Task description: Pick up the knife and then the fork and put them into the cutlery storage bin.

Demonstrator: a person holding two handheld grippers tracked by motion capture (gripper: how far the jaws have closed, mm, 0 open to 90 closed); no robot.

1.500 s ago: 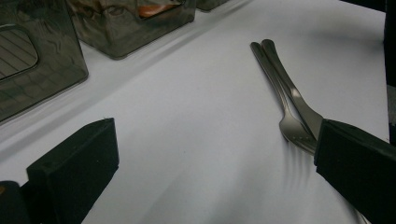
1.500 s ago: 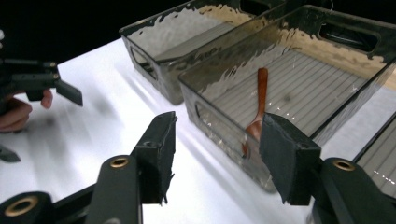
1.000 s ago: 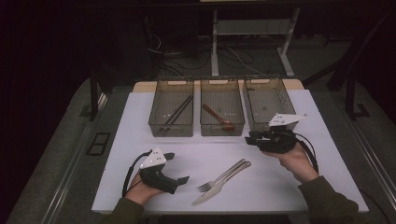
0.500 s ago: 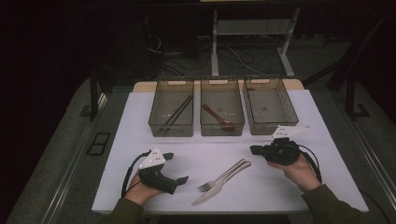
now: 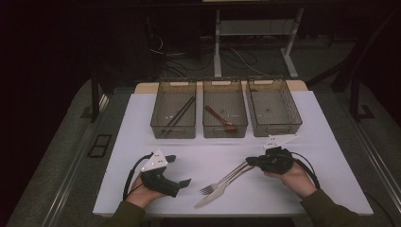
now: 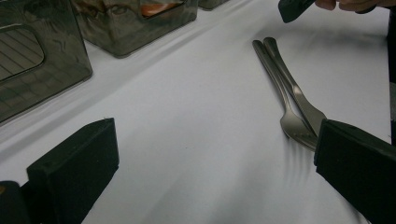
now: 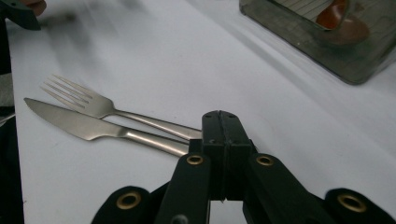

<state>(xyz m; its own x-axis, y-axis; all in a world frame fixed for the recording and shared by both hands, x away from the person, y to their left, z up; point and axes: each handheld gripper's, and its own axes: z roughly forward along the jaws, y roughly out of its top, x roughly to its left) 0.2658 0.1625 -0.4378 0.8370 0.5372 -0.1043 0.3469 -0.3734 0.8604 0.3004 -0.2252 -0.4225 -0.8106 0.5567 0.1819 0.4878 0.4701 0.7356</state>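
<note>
A steel fork (image 5: 222, 179) and knife (image 5: 215, 195) lie side by side on the white table, handles pointing to the right. My right gripper (image 5: 249, 162) is low at the handle ends, jaws pressed together with nothing between them. In the right gripper view its closed tips (image 7: 220, 116) sit just over the handles of the fork (image 7: 93, 103) and knife (image 7: 79, 123). My left gripper (image 5: 178, 170) rests open at the front left. The left gripper view shows bare cloth between its wide jaws (image 6: 210, 158), with the fork (image 6: 290, 126) and knife (image 6: 287, 79) to their right.
Three smoky clear bins stand in a row at the back. The left bin (image 5: 172, 133) holds dark chopsticks (image 5: 178, 113), the middle bin (image 5: 224, 133) a red-brown spoon (image 5: 221, 118), and the right bin (image 5: 276, 129) looks bare. White cloth lies open between bins and cutlery.
My right hand has come down and towards me from beside the right bin to the cutlery handles. The left hand has stayed put.
</note>
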